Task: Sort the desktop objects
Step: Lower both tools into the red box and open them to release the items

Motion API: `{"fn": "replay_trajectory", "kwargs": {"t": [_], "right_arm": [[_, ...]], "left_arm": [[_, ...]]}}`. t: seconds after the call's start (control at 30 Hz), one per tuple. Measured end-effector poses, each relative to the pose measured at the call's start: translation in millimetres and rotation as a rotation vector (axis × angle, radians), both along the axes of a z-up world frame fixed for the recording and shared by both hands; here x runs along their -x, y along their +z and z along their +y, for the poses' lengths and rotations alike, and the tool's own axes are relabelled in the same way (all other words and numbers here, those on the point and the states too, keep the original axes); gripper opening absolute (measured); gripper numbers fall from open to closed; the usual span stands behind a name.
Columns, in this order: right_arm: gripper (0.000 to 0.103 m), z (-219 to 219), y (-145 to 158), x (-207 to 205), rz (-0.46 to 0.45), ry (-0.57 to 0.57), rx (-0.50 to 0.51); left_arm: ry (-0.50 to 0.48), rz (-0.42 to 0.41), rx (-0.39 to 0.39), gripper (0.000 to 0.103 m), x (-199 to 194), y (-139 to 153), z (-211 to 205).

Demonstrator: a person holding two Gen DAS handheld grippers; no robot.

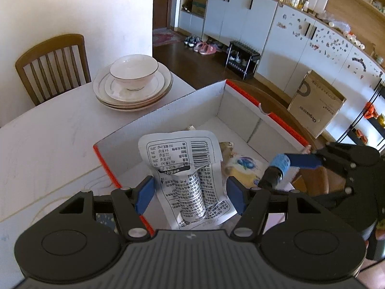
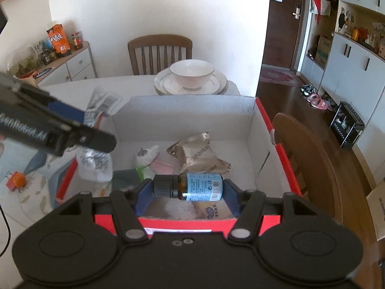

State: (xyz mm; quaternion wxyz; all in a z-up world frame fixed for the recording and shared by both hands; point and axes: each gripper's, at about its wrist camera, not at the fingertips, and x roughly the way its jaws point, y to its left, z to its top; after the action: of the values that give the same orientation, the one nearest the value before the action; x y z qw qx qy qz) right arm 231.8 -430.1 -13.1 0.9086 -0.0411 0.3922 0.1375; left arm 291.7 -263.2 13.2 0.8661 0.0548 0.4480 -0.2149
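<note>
A white snack packet (image 1: 190, 168) with black print and a barcode hangs between the blue pads of my left gripper (image 1: 190, 191), which is shut on it over the near-left corner of the red-edged cardboard box (image 1: 243, 110). A small brown bottle (image 2: 192, 186) with a blue label and black cap lies crosswise in my right gripper (image 2: 190, 187), shut on it above the box's near wall (image 2: 187, 222). In the left wrist view the right gripper (image 1: 280, 172) and bottle (image 1: 276, 168) hover at the box's right side. The right wrist view shows the left gripper (image 2: 97, 130) with the packet (image 2: 101, 103).
Inside the box lie a crumpled golden packet (image 2: 199, 154), a white plush toy (image 2: 146, 154) and other small items. A bowl on stacked plates (image 1: 132, 82) stands behind the box. Wooden chairs (image 1: 53, 65) (image 2: 305, 149) flank the table. An orange toy (image 2: 16, 180) sits on a placemat at left.
</note>
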Motion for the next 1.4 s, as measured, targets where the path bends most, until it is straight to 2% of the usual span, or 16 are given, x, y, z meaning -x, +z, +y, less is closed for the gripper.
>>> {"fn": "replay_trajectory", "kwargs": {"t": [0.3,0.57,0.63,1.07,1.23,1.3,1.4], "right_arm": [[0.062,3,-19,-21,0.047,0.019,0.062],[0.062,15,-36,-35,0.107,0.060,0.099],[0.062,18,-39,-37,0.120,0.066,0.097],[0.062,13,-51,-52,0.186,0.050,0.081],[0.067,9,-49,-52,0.186,0.039,0.064],[0.075,7,-47,-51,0.173,0.033,0.058],[0.078,3,-41,-47,0.160,0.025,0.042]], "left_arm": [[-0.015,0.024,-0.074,0.065,-45,-29,-22],[-0.028,0.030,-0.171,0.065,-66,-52,-35],[-0.040,0.033,-0.187,0.062,-68,-58,-37],[-0.082,0.093,-0.180,0.062,-63,-80,-40],[-0.065,0.094,-0.157,0.062,-59,-80,-36],[-0.066,0.085,-0.149,0.062,-56,-78,-35],[-0.066,0.068,-0.133,0.063,-50,-73,-33]]}}
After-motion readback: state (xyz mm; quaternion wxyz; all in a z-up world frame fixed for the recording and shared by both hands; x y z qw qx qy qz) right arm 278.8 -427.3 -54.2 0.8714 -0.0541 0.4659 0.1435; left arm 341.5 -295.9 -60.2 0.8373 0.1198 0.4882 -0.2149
